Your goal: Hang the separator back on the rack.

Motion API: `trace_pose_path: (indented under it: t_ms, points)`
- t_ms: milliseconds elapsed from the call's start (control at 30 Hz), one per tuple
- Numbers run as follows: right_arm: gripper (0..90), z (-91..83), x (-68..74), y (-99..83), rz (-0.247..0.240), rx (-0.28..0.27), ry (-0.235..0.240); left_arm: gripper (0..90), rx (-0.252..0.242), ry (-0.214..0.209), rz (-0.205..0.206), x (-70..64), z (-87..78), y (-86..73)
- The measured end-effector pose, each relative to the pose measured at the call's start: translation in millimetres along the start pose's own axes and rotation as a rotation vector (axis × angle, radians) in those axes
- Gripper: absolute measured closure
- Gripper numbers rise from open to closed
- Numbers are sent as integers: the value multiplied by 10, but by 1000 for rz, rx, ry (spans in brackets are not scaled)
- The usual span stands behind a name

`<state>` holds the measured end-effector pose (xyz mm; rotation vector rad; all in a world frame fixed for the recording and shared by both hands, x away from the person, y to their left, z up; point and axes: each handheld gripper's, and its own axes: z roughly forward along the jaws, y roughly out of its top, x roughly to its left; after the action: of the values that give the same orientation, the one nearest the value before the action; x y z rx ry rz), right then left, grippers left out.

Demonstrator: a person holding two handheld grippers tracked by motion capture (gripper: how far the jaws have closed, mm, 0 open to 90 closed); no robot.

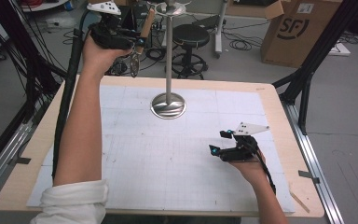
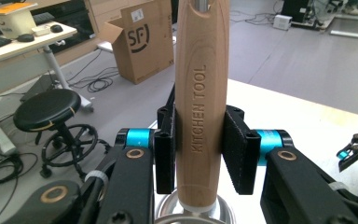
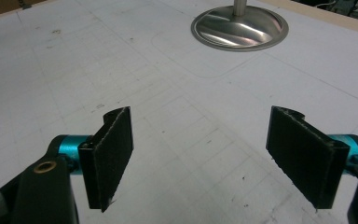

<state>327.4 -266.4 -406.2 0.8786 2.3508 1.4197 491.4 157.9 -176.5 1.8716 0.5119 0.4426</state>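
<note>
Left hand-held gripper (image 2: 199,161) clamps light wooden-handled kitchen tool (image 2: 200,102) w/ metal end, raised past tabletop's far-left corner, prob to hang on tall steel stand (image 1: 168,105); right hand-held gripper (image 3: 209,158) gapes empty nr right edge

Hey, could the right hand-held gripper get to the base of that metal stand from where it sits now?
Probably yes: the right hand-held gripper is open, and bare mat lies between it and the stand's base.
</note>
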Motion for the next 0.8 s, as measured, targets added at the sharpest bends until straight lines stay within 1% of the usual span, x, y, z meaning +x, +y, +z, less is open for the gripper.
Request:
trace_pose_path:
  t_ms: [200, 300, 433, 467, 600, 667, 733, 800]
  points:
    - [218, 5, 0, -3, 2, 4, 3, 679, -7, -2, -12, -6, 66, -15]
    - [218, 6, -5, -5, 2, 5, 3, 679, -4, 2, -11, -15, 92, -15]
    - [218, 1, -3, -9, 8, 7, 3, 678, -1, -3, -17, -12, 97, -17]
    - [218, -1, -2, -9, 10, 7, 5, 678, 0, -7, -13, -5, 95, -19]
    - [218, -4, -3, -8, 4, 2, 0, 674, 7, -23, -46, 4, 83, -20]
    - [218, -7, -1, -7, 5, 4, -1, 671, 8, -39, -63, 14, 73, -25]
    - [218, -6, -1, -8, 3, 4, -1, 666, 17, -38, -68, 18, 55, -24]
    - [218, -6, 2, -7, 1, 5, 1, 645, 37, -33, -77, 22, 40, -27]
